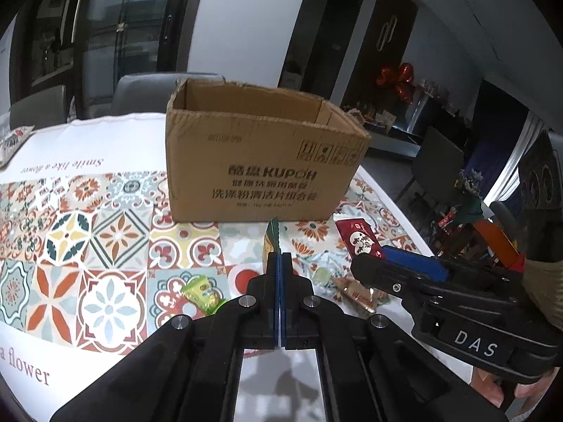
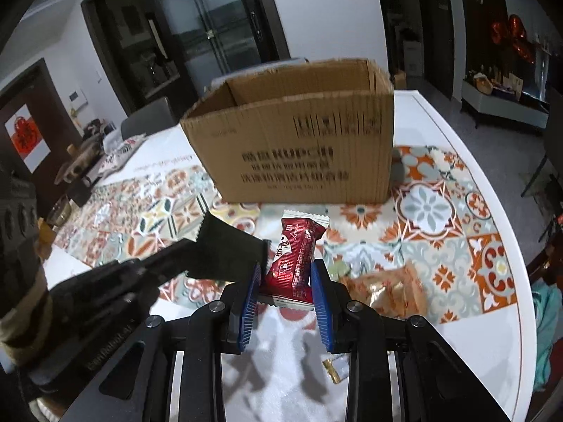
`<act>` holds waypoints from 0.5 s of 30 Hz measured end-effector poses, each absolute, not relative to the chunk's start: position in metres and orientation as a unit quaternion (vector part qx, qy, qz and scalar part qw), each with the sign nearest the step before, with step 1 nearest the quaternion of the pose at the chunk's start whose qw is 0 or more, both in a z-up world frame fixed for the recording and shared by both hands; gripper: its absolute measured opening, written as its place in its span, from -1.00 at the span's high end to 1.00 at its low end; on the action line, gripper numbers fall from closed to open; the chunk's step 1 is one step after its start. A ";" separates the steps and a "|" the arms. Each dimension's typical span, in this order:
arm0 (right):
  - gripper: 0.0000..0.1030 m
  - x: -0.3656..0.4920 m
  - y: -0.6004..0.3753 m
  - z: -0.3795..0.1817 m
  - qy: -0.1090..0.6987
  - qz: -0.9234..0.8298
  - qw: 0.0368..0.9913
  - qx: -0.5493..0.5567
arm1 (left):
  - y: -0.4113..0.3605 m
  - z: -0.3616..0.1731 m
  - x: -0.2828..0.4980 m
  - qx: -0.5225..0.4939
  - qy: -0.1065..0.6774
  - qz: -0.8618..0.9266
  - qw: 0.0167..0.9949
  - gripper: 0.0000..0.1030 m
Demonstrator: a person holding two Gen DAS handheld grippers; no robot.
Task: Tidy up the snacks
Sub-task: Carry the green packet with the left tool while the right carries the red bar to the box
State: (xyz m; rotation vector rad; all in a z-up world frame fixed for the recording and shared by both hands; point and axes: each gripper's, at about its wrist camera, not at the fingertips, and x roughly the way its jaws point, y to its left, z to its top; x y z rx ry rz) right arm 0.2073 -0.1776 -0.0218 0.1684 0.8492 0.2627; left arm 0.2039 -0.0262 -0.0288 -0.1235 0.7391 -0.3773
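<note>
An open cardboard box [image 1: 260,161] stands on the patterned tablecloth; it also shows in the right wrist view [image 2: 299,133]. My left gripper [image 1: 279,260] is shut on a thin dark green snack packet [image 1: 273,234], held edge-on above the table in front of the box; the packet looks dark in the right wrist view [image 2: 228,246]. My right gripper [image 2: 285,281] is open, its blue pads on either side of a red snack packet [image 2: 295,256] lying on the table. The red packet also shows in the left wrist view [image 1: 359,239], beside the right gripper's fingers [image 1: 404,267].
A green candy [image 1: 202,292], a pale round candy [image 1: 322,276] and an orange-brown packet [image 2: 387,288] lie on the table near the grippers. A small gold wrapper [image 2: 334,369] lies under my right gripper. Chairs [image 1: 147,91] stand behind the table. The table edge [image 2: 520,281] curves at right.
</note>
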 end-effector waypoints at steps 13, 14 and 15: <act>0.40 0.215 -0.184 0.013 0.374 0.137 0.913 0.085 | -0.027 0.016 0.212 -0.047 0.305 -0.184 0.933 0.97; 0.40 0.217 -0.185 0.016 0.371 0.138 0.914 0.086 | -0.027 0.020 0.213 -0.046 0.301 -0.183 0.935 0.97; 0.40 0.219 -0.186 0.020 0.367 0.137 0.916 0.088 | -0.027 0.025 0.214 -0.046 0.295 -0.183 0.937 0.97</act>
